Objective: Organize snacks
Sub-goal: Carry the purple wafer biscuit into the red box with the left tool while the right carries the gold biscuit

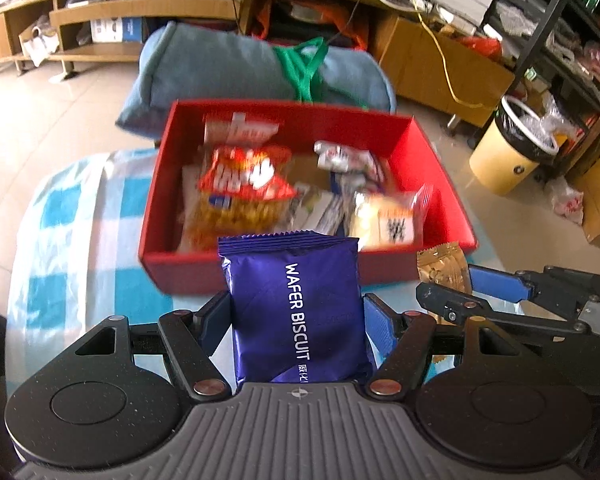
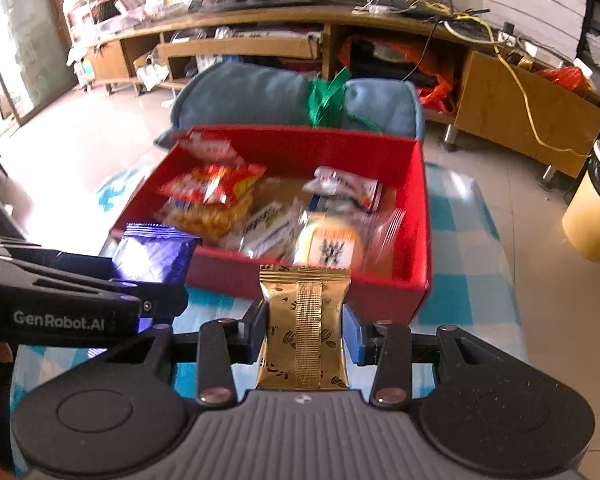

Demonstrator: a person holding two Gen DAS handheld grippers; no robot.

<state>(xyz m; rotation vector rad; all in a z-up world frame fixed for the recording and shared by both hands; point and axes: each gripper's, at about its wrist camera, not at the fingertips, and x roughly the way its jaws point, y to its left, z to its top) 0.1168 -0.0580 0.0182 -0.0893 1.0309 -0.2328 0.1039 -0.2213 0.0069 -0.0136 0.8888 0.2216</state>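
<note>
Left gripper (image 1: 296, 320) is clamped on a purple wafer biscuit pack (image 1: 296, 304), pads pressing both its sides, pack standing upright between the fingers w/ its crimped top edge up. It sits just in front of the red box (image 1: 440, 184), near the box's front wall.

Right gripper (image 2: 305, 330) is pinched tight on a gold snack packet (image 2: 304, 324), seam facing the camera, also upright and just short of the box's front wall. The two grippers are side by side, close together; each shows at the edge of the other's view.

Red box rests on a blue-and-white checked cloth (image 1: 60, 240) covering the surface. Inside the box: an orange-red chip bag (image 1: 240, 184) at left, a small silver-white wrapper (image 1: 340, 156) toward the back right, a clear-wrapped bun-like item w/ label (image 1: 388, 216) at front right, plus flat packets in the middle, too blurred to ID.

Behind the box: a blue cushion (image 1: 220, 64) w/ a green strap (image 1: 304, 68). Yellow bin (image 1: 508, 152) stands on the floor at right.
</note>
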